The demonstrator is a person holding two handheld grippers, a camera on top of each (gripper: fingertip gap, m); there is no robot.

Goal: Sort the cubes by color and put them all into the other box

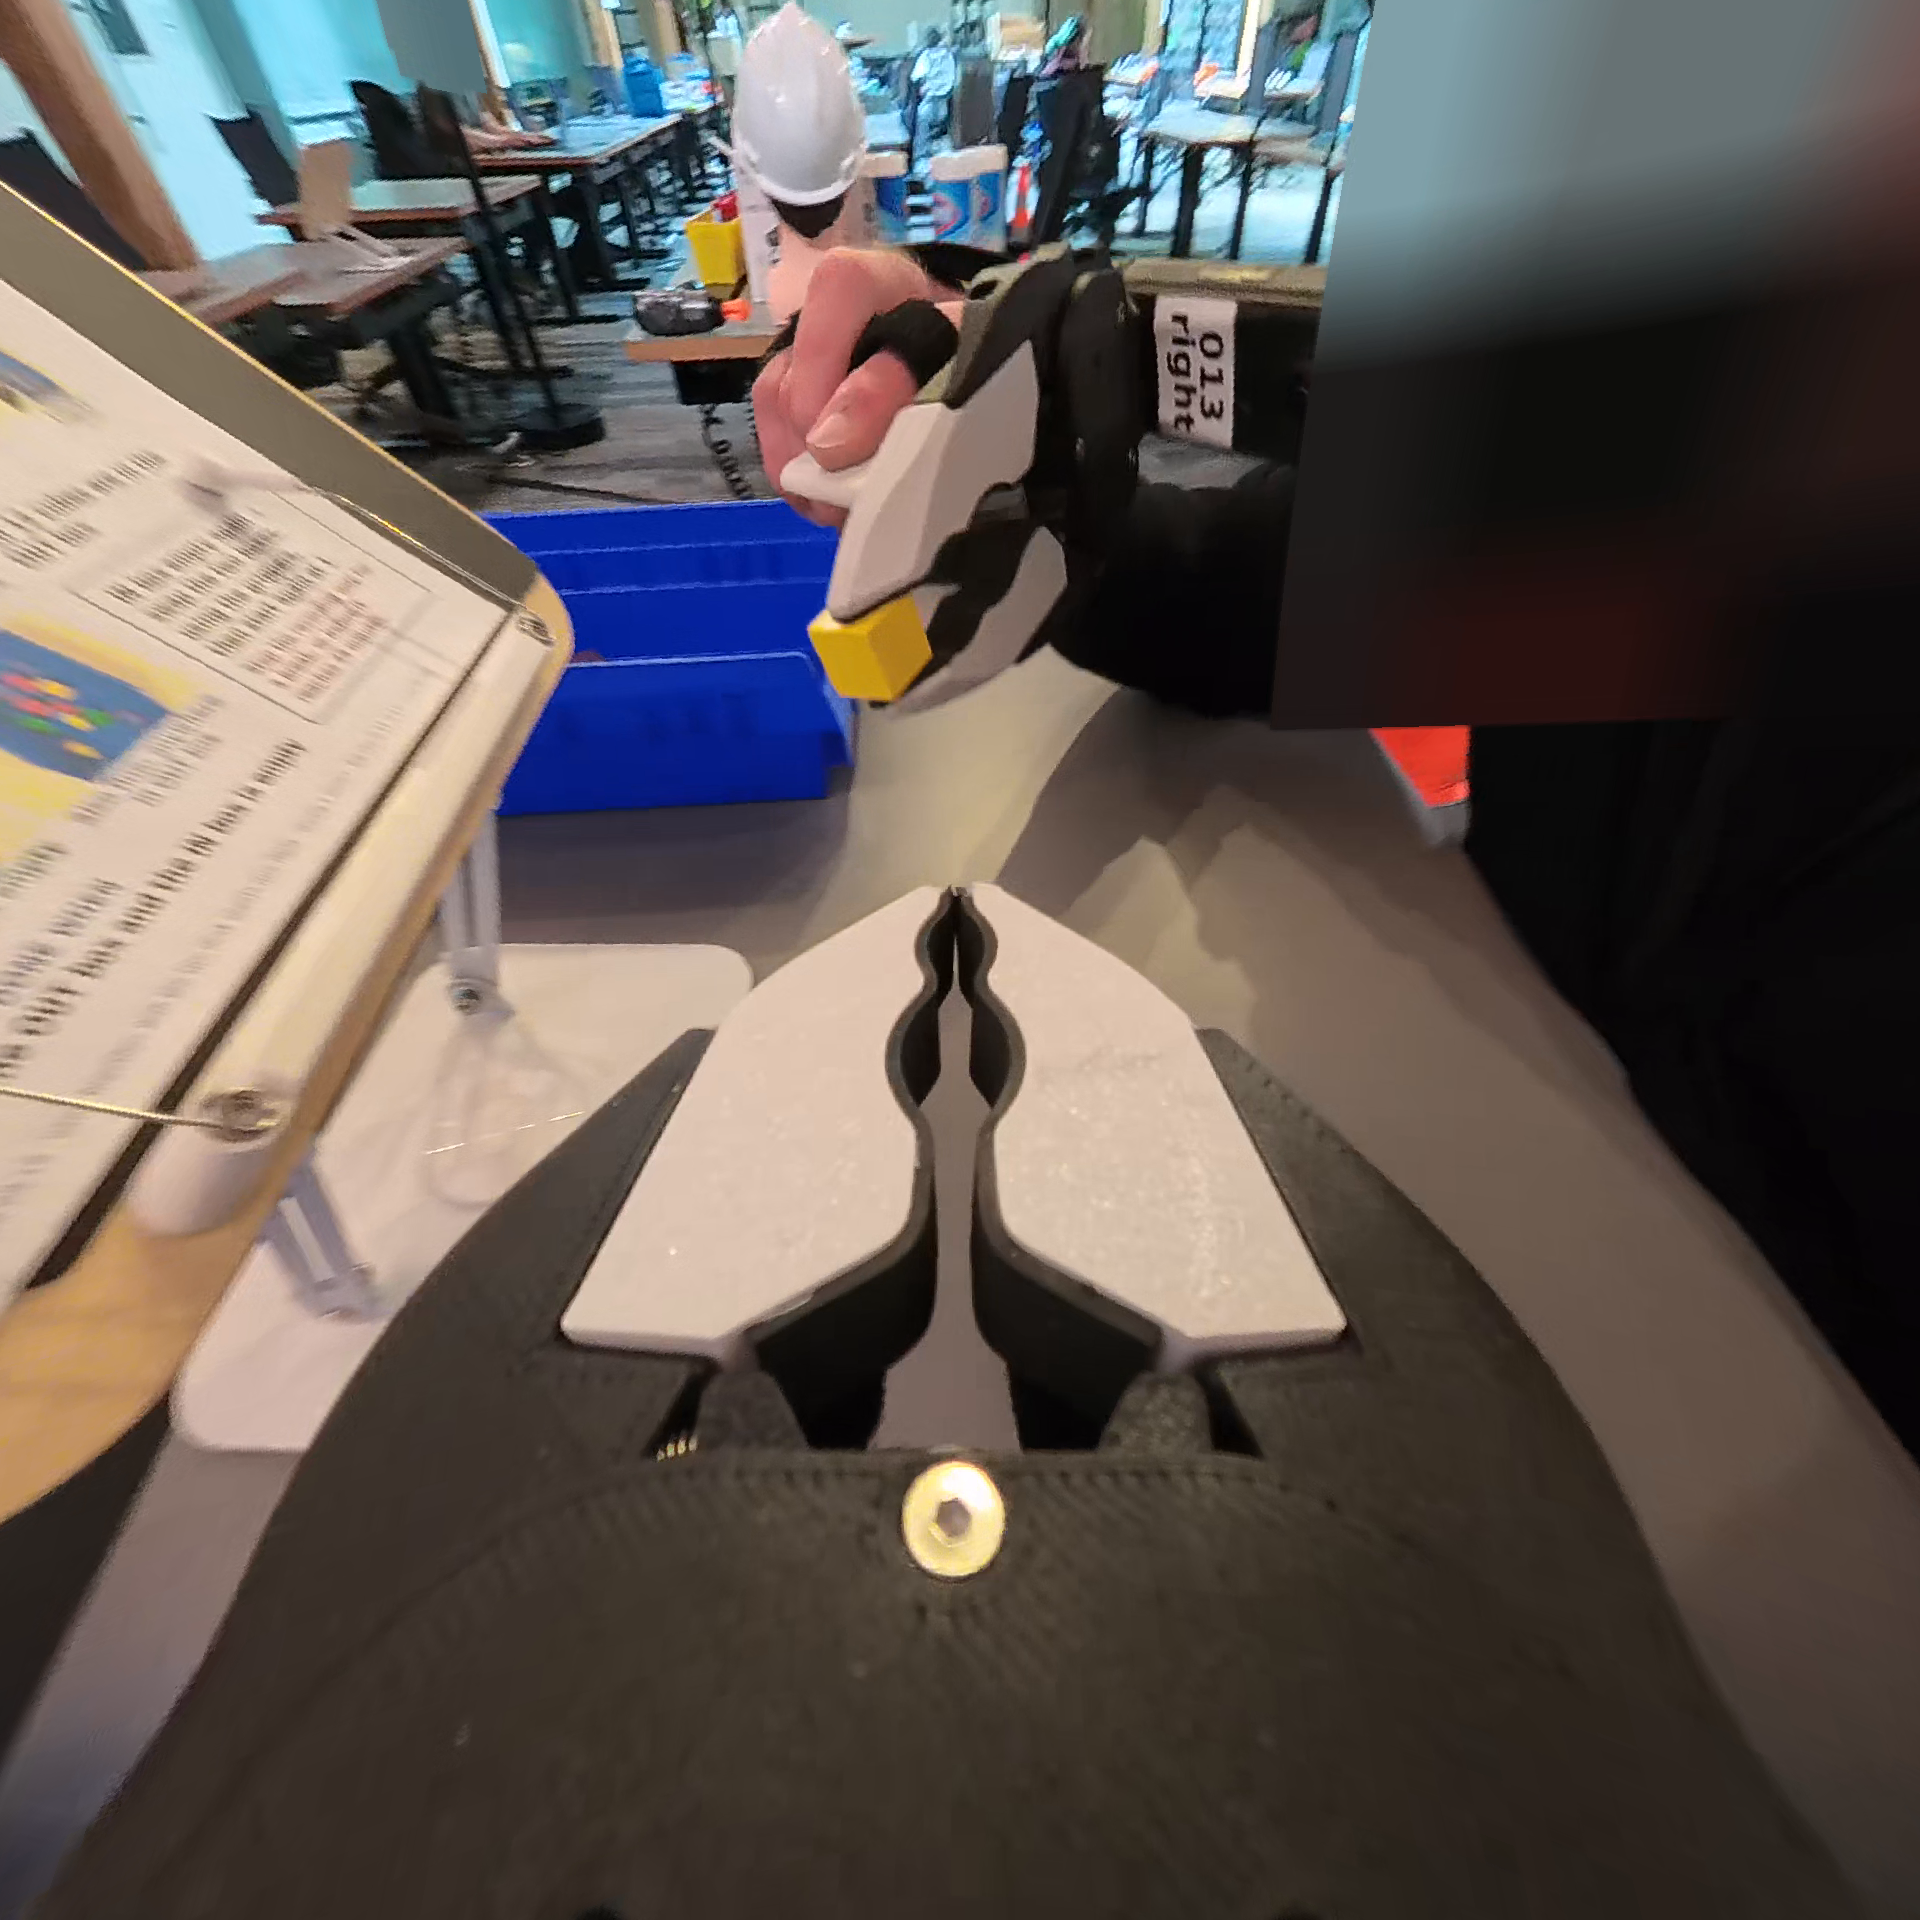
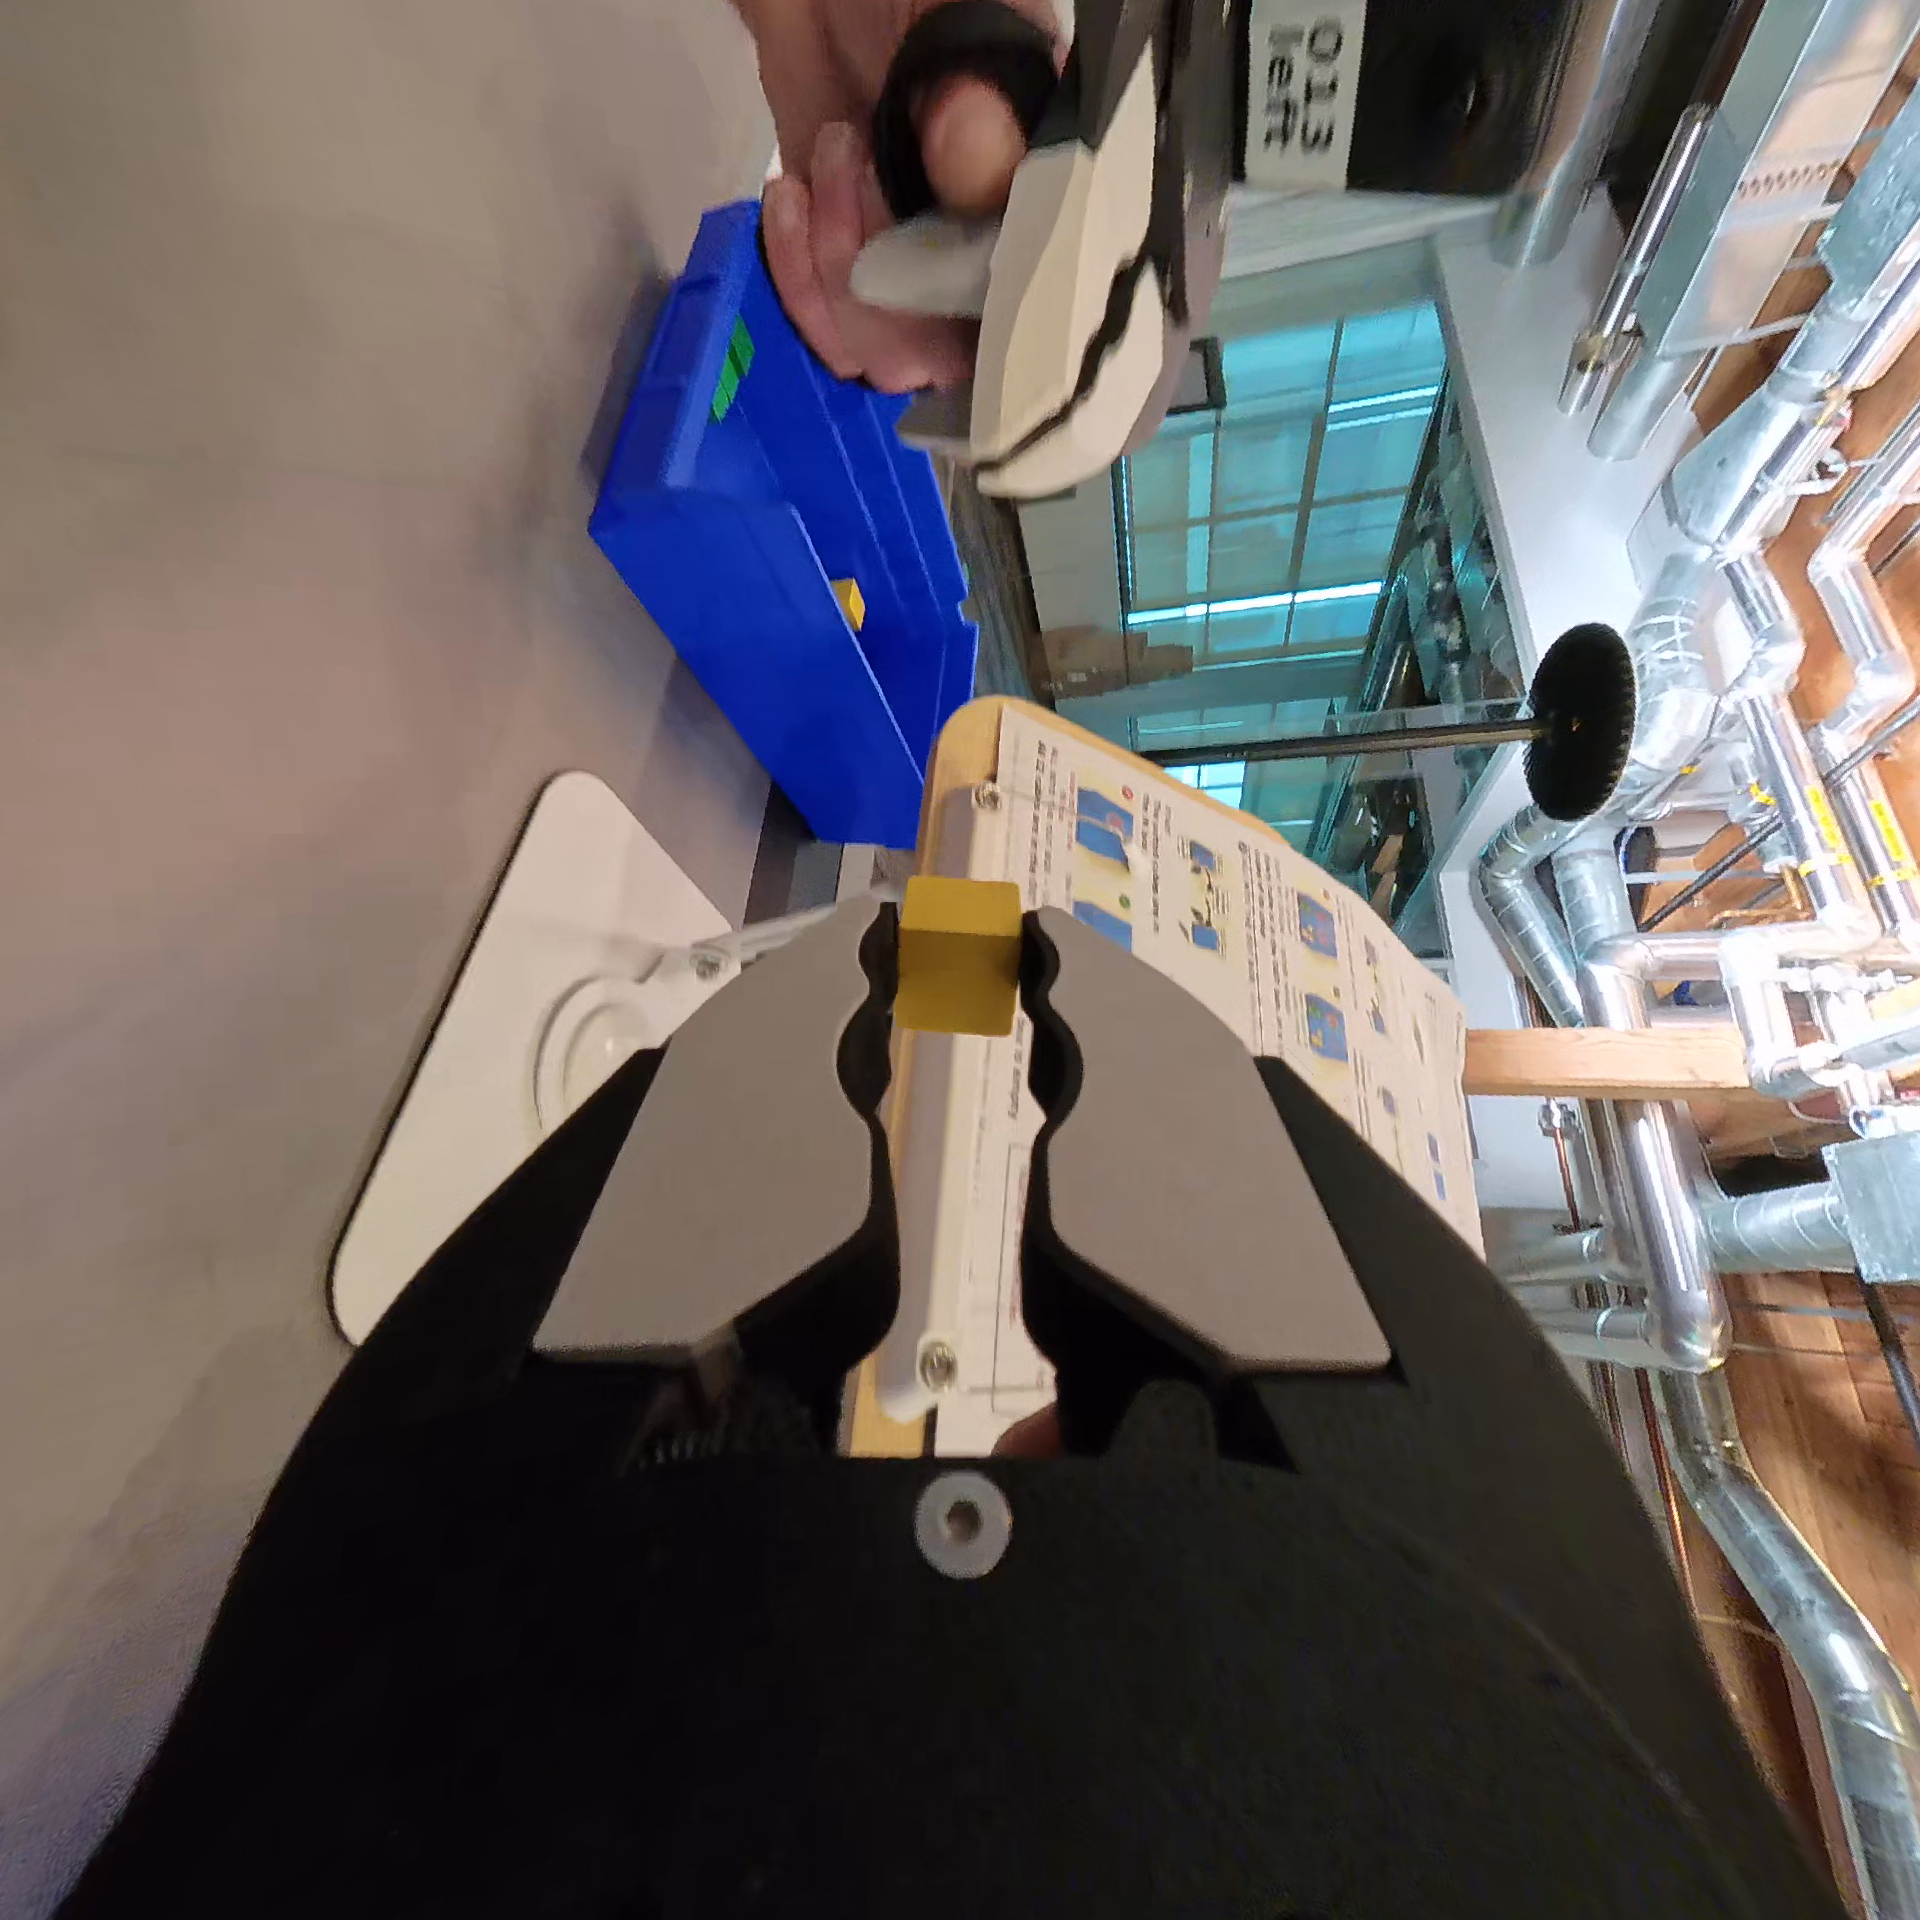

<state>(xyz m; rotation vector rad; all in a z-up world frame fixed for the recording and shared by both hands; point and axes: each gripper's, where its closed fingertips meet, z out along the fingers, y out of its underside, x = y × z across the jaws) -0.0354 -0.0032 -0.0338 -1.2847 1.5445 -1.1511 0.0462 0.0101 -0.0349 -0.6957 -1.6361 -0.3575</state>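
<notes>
Gripping a yellow cube (image 2: 956, 968) between its fingertips, the right gripper (image 2: 958, 940) is held in the air, rolled onto its side so the grey table (image 2: 312, 416) runs down the left of its own view. The cube sits at the very tips, pinched by both grey fingers (image 2: 758, 1132), with most of its body sticking out ahead of them. From the left wrist view the same right gripper (image 1: 904, 649) shows ahead and slightly right, a bare hand (image 1: 831, 384) around its handle, the yellow cube (image 1: 871, 652) at its tip just above the near edge of the blue box (image 1: 665, 717). Left gripper (image 1: 956, 899): tips pressed together, nothing between them, held low over the table (image 1: 1195, 935). In the right wrist view that left gripper (image 2: 1023, 436) is ahead and up, also hand-held, its fingers closed and empty. Blue box (image 2: 748, 613) lies beyond the right gripper's tips, divided into lanes; a row of green cubes (image 2: 732, 369) rests in one lane, a single small yellow cube (image 2: 850, 601) in another. Directly behind the held cube stands an instruction sheet (image 2: 1195, 987) on a wooden board, on a stand with a white base plate (image 2: 499, 987). In the left wrist view this sheet (image 1: 208, 675) stands to the left of the closed tips, blurred.
</notes>
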